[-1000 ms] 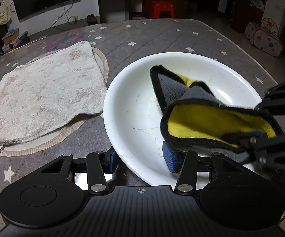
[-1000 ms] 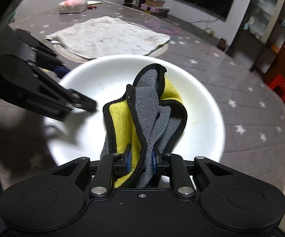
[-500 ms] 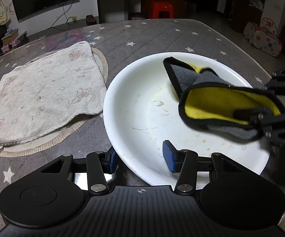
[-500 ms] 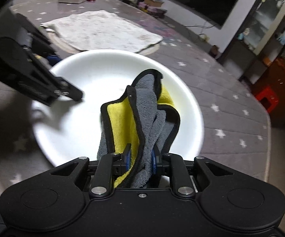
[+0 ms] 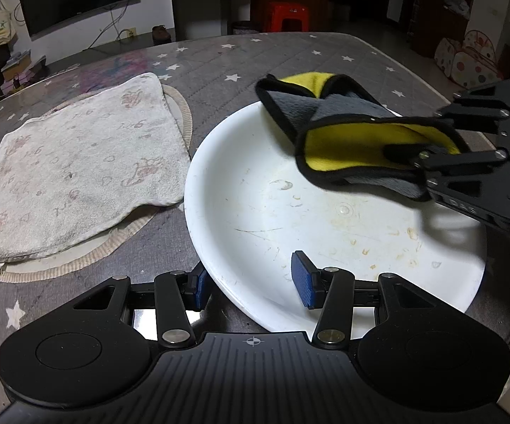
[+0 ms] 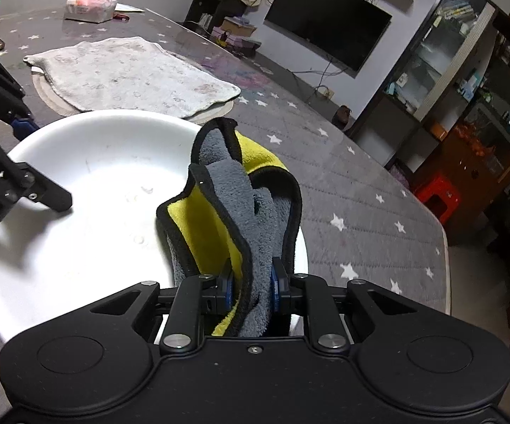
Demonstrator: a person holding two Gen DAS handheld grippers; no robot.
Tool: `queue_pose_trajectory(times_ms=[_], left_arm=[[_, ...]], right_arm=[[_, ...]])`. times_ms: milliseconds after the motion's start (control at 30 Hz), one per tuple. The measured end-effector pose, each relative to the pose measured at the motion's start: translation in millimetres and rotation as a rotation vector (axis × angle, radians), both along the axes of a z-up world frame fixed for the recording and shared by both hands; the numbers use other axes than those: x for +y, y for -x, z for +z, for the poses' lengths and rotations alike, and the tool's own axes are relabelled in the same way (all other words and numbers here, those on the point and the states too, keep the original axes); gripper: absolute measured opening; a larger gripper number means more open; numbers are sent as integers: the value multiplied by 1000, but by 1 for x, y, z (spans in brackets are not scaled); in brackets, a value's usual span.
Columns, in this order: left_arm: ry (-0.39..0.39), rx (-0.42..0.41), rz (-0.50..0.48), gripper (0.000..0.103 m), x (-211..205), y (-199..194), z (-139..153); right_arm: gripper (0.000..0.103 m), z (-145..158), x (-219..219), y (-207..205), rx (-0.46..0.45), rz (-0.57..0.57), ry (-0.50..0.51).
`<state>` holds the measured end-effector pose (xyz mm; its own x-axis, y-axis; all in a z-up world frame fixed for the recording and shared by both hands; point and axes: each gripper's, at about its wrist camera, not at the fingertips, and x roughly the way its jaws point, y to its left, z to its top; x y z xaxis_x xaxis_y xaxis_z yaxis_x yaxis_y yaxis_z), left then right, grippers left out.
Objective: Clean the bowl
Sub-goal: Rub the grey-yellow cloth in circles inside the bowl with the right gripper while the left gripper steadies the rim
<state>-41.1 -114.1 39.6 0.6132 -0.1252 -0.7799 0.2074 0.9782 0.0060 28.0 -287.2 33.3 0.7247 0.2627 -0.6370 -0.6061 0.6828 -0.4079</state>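
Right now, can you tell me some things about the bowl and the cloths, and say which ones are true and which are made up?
1. The right gripper is pinching a yellow and grey cloth. True.
2. The white bowl is spotless inside. False: small yellowish spots and marks show on its bottom.
3. The left gripper has one finger inside the bowl and one outside its rim. True.
4. The pale towel is lying inside the bowl. False: it lies on a round mat beside the bowl.
5. The left gripper is holding the yellow and grey cloth. False: only the right gripper holds it.
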Motion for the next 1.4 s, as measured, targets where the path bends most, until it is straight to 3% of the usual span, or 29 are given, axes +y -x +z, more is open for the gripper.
queue_pose_trajectory(times_ms=[567,1100,1200,1400], left_arm=[[2,3,-3,50,1,-2,0],[-4,1,-2,50,0,-1,0],[-5,2,-2,51,0,-2,0],[-4,2,-1,51,1,-2,0]], right_arm=[[20,-11,32,-26,29,43,-28],[20,-1,20,5,114,63,-80],[35,2,16,9,106,52,-89],[39,18,12,13,70,55,-131]])
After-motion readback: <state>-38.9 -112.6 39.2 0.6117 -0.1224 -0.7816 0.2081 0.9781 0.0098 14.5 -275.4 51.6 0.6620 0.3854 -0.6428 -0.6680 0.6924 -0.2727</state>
